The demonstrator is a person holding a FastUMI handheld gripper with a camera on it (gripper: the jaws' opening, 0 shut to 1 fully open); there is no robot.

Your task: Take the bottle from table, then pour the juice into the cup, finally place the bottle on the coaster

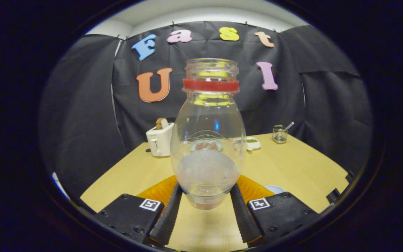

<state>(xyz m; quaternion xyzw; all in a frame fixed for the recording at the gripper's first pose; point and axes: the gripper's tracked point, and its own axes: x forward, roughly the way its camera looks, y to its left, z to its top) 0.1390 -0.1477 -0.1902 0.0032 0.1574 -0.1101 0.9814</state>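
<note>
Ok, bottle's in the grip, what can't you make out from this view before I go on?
- Orange coaster, gripper view: mostly hidden behind the bottle and the gripper fingers.
- Pale round thing beyond the right finger: cut off by the finger mount; cup or not, unclear.
- Dish behind the bottle: contents too small.
- Whether any juice remains: unclear.
</note>
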